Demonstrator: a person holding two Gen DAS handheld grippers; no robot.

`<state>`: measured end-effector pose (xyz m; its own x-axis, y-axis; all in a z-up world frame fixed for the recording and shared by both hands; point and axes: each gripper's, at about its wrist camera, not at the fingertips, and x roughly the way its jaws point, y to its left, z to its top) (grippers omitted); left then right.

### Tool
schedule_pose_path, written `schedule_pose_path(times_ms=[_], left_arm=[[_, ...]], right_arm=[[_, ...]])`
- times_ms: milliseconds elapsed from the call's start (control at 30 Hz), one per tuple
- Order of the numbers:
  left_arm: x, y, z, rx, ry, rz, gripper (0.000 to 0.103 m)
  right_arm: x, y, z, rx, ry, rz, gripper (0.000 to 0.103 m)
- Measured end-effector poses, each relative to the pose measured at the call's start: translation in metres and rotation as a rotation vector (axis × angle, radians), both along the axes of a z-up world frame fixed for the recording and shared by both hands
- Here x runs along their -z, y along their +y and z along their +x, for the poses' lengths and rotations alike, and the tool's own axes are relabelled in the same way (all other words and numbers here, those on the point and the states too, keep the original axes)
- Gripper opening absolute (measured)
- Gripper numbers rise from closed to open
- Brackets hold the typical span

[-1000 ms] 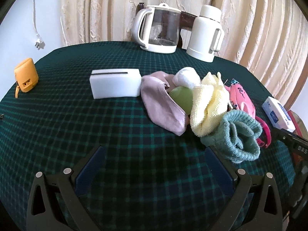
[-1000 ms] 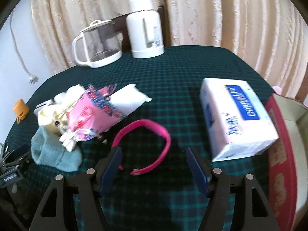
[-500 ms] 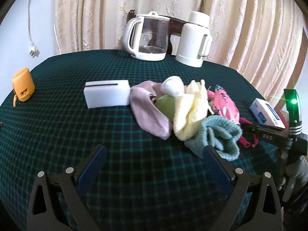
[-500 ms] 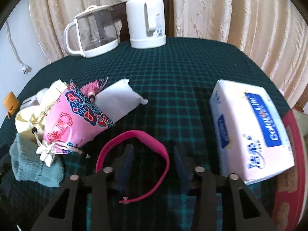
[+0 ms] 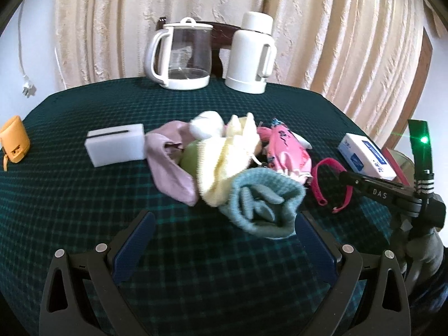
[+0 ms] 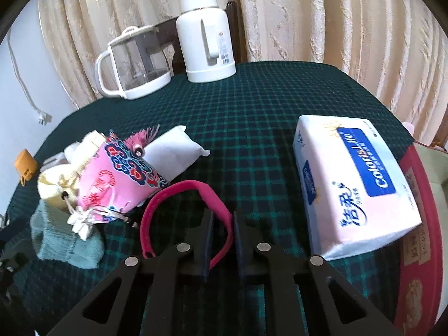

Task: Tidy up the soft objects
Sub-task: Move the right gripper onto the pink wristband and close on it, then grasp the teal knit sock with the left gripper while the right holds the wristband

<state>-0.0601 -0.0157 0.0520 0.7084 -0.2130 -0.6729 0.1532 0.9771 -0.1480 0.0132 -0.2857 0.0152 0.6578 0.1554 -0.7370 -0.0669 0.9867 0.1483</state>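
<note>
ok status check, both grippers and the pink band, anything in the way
Right gripper just closed, shut on the pink band. Left gripper open, empty, short of the teal sock. Band still on the tablecloth; nothing blocking.

Tissue pack (image 6: pixel 355 193) at the table's right edge — blue panel reads "Colorts Life", approximately. Right gripper (image 5: pixel 344 175) arm — white letters "DAS".

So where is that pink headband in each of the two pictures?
Left wrist view: the pink headband lies at the right, past the pile of soft things, with the right gripper reaching in to it.
Right wrist view: it is low in the middle, its band pinched between the jaws.
Shared landmark: the white thermos at the table's far edge.
</note>
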Motion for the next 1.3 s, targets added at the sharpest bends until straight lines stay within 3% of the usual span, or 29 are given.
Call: schedule_pose_path(times_ms=[367,500,600,733,800,867,1200,1300], left_arm=[[0.016,-0.033,0.022,0.006,0.050,0.032,0.097],[0.023,-0.037,0.029,0.017,0.072,0.032,0.066],[0.028,-0.037,0.032,0.042,0.102,-0.013,0.048],[0.027,-0.030,0.029,0.057,0.109,-0.078,0.035],[0.024,-0.027,0.025,0.059,0.103,-0.088,0.034],[0.020,-0.025,0.020,0.063,0.096,-0.094,0.032],[-0.007,-0.023,-0.007,0.103,0.032,-0.102,0.031],[-0.014,-0.020,-0.010,0.100,0.013,-0.108,0.031]], right_arm=[[-0.012,-0.009,-0.020,-0.007,-0.029,0.081,0.012],[-0.012,-0.010,-0.020,-0.015,-0.039,0.075,0.013],[-0.008,-0.011,-0.016,-0.017,-0.019,0.069,0.013],[0.000,-0.009,-0.007,-0.013,0.010,0.045,0.020],[0.003,-0.010,-0.004,-0.010,0.022,0.054,0.037],[0.005,-0.010,-0.002,-0.008,0.020,0.050,0.039],[0.009,0.003,0.006,-0.057,0.034,0.010,0.037],[0.009,0.008,0.004,-0.070,0.030,-0.014,0.021]])
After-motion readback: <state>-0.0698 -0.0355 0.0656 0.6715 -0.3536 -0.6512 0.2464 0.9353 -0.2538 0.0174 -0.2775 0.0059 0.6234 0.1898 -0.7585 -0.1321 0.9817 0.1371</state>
